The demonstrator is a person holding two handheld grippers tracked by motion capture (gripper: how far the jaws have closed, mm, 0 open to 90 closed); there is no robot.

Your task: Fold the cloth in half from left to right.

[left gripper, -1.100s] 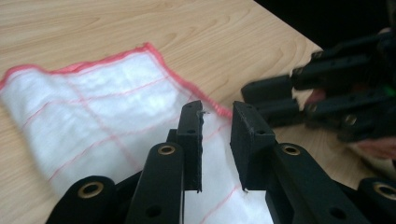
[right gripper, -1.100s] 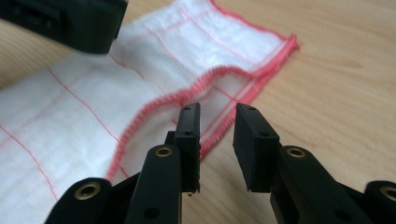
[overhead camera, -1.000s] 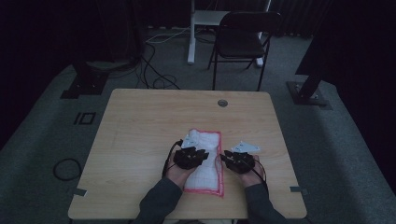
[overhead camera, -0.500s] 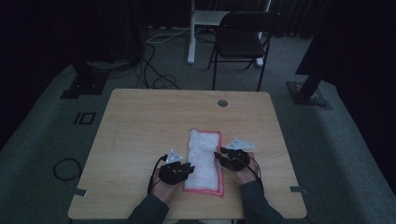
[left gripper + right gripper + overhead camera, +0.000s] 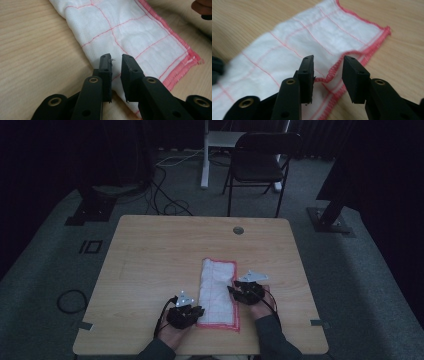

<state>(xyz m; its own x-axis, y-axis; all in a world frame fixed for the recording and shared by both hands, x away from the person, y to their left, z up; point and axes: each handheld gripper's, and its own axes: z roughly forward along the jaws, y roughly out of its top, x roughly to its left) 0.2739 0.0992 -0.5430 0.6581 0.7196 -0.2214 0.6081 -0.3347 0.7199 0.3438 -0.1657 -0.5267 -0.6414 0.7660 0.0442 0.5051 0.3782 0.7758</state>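
White red-lined cloth (image 5: 218,292), seemingly unlabelled, on wooden table (image 5: 165,255)

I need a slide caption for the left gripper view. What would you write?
Left gripper, black jaws slightly apart, poised at the edge of a folded white cloth with red grid lines and red hem on a wooden table.

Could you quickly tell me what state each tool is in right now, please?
Left tool: jaws narrowly apart and just closing, over the folded edge of the cloth, nothing pinched yet.
Right tool: open, straddling the cloth's red hem, not gripping.
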